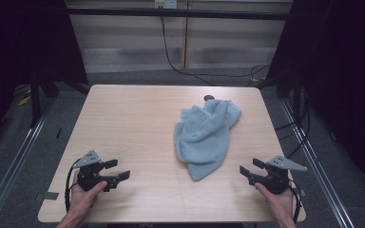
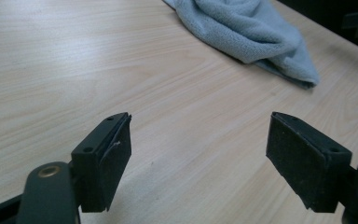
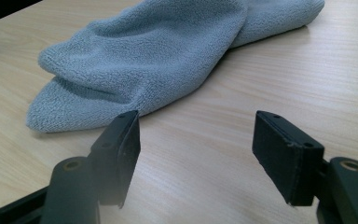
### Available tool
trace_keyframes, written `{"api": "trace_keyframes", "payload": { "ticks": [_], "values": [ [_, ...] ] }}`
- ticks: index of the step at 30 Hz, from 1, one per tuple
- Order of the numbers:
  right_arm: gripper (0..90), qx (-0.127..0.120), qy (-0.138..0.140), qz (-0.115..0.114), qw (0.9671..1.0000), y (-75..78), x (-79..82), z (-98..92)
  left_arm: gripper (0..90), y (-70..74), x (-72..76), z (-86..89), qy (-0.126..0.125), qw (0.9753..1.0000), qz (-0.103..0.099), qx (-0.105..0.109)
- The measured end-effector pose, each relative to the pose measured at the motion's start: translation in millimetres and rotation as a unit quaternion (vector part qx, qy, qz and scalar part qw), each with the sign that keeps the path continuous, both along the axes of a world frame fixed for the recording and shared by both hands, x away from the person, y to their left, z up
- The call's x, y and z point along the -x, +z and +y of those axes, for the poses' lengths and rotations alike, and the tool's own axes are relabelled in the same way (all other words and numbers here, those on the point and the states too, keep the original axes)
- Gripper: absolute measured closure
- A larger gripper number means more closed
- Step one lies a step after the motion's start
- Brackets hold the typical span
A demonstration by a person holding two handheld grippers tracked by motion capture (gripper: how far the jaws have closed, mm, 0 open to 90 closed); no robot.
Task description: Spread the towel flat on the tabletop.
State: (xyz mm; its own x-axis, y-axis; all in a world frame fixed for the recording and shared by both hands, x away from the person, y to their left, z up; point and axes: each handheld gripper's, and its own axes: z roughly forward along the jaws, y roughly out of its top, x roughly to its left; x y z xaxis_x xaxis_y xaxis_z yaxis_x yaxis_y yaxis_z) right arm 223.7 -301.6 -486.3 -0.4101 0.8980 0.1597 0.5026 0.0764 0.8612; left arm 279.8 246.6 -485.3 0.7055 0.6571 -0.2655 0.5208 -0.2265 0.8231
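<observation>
High view: left claw [image 1: 119, 169] held in the left hand [image 1: 83, 192] near the surface's [image 1: 133, 118] near-left corner, jaws well apart, gripping nothing, pointing toward the right edge. Right claw [image 1: 250, 167] held in the right hand [image 1: 276, 199] near the near-right corner, jaws parted, empty, pointing toward the left edge. Crumpled light-blue towel [image 1: 205, 135] lying right of centre, stretching from close to the far edge down toward the near edge, its lower tip between the two claws and nearer the right one, apart from both. Small dark round spot [image 1: 209, 98] at the towel's far end, too small to identify.

Left gripper view: both black jaws wide open over bare wood, nothing between them. Towel [image 2: 251, 32] well ahead and toward the right jaw's side, not touching.

Right gripper view: jaws spread wide, holding nothing, bare wood in the gap. Towel [image 3: 163, 60] just ahead, its bunched end lying beyond the left jaw's tip; contact with that jaw cannot be told.
</observation>
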Motion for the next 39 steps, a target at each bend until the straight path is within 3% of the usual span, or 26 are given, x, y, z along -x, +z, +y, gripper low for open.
{"api": "trace_keyframes", "payload": {
  "ticks": [1, 3, 4, 6, 8, 10, 11, 14, 15, 21, 26, 32, 37, 39],
  "values": [
    [32.3, -0.004, 0.0, 0.0, 1.0, 0.2, -1.0, -0.3, 22.1, -1.9, -0.7, -1.1, 0.005, 1.0, 0.004, -0.002],
    [32.7, -0.009, 0.006, 0.012, 0.9999, 2.5, -5.9, -1.2, 23.6, -5.4, -2.6, -1.2, 0.005, 0.9992, 0.032, 0.021],
    [33.0, -0.009, 0.015, 0.02, 0.9997, 3.6, -8.9, -1.0, 23.9, -6.1, -3.0, -1.4, 0.006, 0.9991, 0.036, 0.021],
    [32.7, -0.002, 0.024, 0.023, 0.9995, 5.7, -14.1, 2.7, 24.8, -5.4, -2.5, -2.1, 0.009, 0.9997, 0.022, 0.007],
    [32.7, 0.003, 0.047, 0.028, 0.9985, 9.8, -25.2, 11.7, 24.8, -4.8, -3.8, -2.2, 0.015, 0.9996, 0.023, 0.01],
    [32.7, 0.004, 0.051, 0.03, 0.9982, 10.6, -28.5, 13.9, 24.8, -4.3, -5.0, -3.5, 0.012, 0.9997, 0.02, 0.006],
    [32.9, -0.004, 0.06, 0.034, 0.9977, 12.8, -39.6, 19.0, 24.8, -4.0, -5.3, -4.3, 0.012, 0.9997, 0.019, 0.005],
    [33.1, -0.009, 0.063, 0.033, 0.9974, 14.4, -48.5, 21.6, 24.8, -4.2, -5.1, -5.9, 0.008, 0.9998, 0.015, -0.006],
    [33.6, -0.011, 0.067, 0.032, 0.9972, 16.6, -58.4, 24.4, 24.8, -4.4, -4.8, -6.1, 0.007, 0.9998, 0.014, -0.01],
    [35.6, -0.005, 0.079, 0.033, 0.9963, 20.3, -75.9, 33.9, 24.7, -2.6, -1.7, -5.6, 0.001, 0.9999, 0.006, -0.008],
    [35.1, -0.001, 0.097, 0.047, 0.9942, 22.3, -95.0, 47.5, 24.7, 1.1, 2.4, -4.1, -0.005, 1.0, -0.002, 0.001],
    [29.8, 0.028, 0.106, 0.067, 0.9917, 17.8, -129.3, 62.7, 24.7, 0.4, -1.0, -2.1, -0.003, 1.0, 0.0, 0.005],
    [26.9, 0.031, 0.11, 0.081, 0.9902, 10.6, -151.1, 75.0, 24.7, 0.1, -1.9, -1.2, -0.001, 1.0, 0.002, 0.002],
    [27.7, 0.063, 0.107, 0.097, 0.9875, 1.6, -156.9, 83.2, 24.7, 1.1, -0.3, -1.7, -0.005, 1.0, -0.001, 0.001]
  ]
}}
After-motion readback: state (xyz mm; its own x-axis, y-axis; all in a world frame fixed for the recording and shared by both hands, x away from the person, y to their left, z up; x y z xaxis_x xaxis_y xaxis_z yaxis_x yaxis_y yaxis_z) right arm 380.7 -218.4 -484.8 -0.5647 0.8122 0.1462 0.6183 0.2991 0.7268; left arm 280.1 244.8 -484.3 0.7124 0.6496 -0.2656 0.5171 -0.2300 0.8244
